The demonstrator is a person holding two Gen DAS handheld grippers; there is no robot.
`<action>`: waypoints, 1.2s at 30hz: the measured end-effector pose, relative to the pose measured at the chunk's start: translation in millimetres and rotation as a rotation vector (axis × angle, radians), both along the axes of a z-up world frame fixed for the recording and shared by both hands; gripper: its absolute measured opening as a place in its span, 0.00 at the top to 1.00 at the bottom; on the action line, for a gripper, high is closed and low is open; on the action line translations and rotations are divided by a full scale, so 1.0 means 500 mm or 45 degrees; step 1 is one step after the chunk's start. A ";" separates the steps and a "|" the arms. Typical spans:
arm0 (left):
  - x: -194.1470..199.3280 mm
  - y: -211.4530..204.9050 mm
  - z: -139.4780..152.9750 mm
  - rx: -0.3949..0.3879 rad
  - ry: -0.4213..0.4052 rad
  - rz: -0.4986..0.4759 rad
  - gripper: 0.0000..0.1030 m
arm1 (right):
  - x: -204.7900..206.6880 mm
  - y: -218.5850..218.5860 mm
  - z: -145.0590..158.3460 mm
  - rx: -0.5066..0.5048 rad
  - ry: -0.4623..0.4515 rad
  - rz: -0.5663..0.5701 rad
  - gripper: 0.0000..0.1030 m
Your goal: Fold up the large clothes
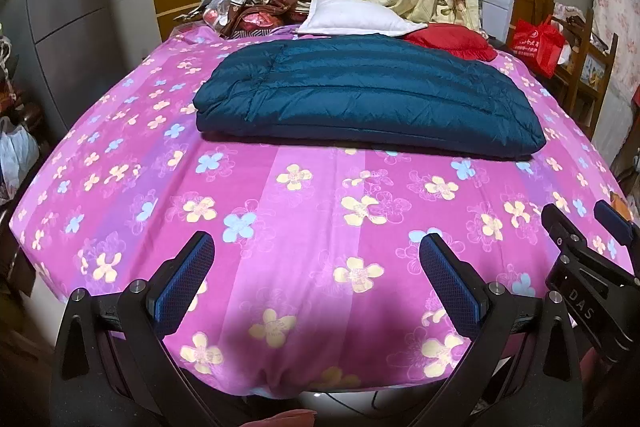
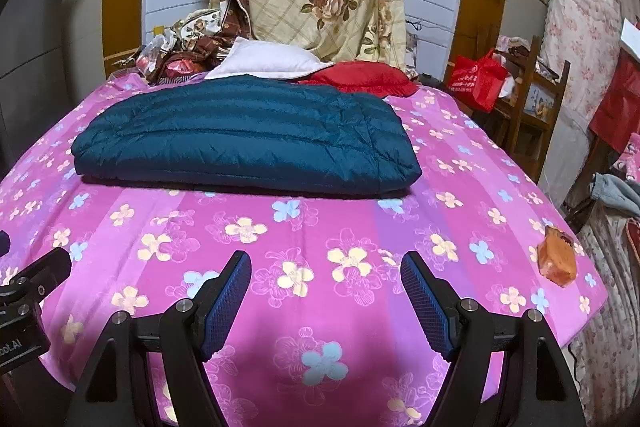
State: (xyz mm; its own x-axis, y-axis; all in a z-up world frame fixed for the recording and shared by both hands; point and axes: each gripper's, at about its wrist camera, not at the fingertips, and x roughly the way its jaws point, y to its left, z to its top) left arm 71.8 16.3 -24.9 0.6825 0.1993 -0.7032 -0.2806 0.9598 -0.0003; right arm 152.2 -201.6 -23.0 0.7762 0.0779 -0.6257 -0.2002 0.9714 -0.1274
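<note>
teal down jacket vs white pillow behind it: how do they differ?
Colour: the teal jacket is dark, the white pillow pale.
Surface: the jacket is quilted in horizontal ribs, the pillow plain and smooth.
Extent: the jacket covers much more of the bed than the pillow.
Position: the jacket lies mid-bed, nearer both grippers; the pillow sits toward the headboard.
Shared: both rest on the bed, untouched by either gripper.

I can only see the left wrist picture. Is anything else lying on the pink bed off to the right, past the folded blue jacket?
Observer: Yes. A small orange packet lies near the right edge of the pink flowered bedsheet, well apart from the folded teal quilted jacket.
Operator: And beyond that edge?
Observer: A crumpled grey garment lies beside the bed.
Operator: Is the right tool holding anything?
Observer: No. The right tool is open, with only bedsheet between its fingers.
</note>
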 end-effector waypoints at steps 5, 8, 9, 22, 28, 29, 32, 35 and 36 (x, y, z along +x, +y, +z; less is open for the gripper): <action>0.000 0.001 0.000 0.009 -0.001 0.014 0.01 | 0.000 -0.001 0.002 0.008 -0.003 0.003 0.27; -0.001 0.002 -0.001 0.009 0.000 0.016 0.01 | -0.004 0.001 0.003 0.018 -0.014 0.014 0.27; -0.001 0.003 -0.001 0.010 0.000 0.016 0.01 | -0.005 0.002 0.003 0.018 -0.015 0.017 0.27; -0.002 0.006 -0.004 0.016 -0.003 0.022 0.00 | 0.000 -0.006 0.003 0.046 -0.002 0.006 0.27; -0.004 0.005 -0.005 0.016 -0.006 0.021 0.01 | -0.003 -0.007 0.006 0.049 -0.012 0.010 0.27; -0.004 0.004 -0.005 0.015 -0.006 0.022 0.01 | -0.002 -0.007 0.006 0.051 -0.010 0.011 0.27; -0.004 0.000 -0.005 0.013 -0.003 0.019 0.01 | -0.002 -0.007 0.006 0.052 -0.011 0.010 0.27; -0.004 0.001 -0.005 0.012 -0.003 0.018 0.01 | -0.002 -0.007 0.006 0.052 -0.011 0.013 0.27; -0.004 0.000 -0.005 0.012 -0.003 0.019 0.01 | -0.003 -0.007 0.006 0.056 -0.012 0.017 0.27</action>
State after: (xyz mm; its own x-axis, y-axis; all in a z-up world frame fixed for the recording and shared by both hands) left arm 69.7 16.5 -27.3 0.6808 0.2164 -0.6998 -0.2950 0.9555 0.0085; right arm 150.7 -205.0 -19.9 0.7808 0.1155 -0.6140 -0.2120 0.9734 -0.0865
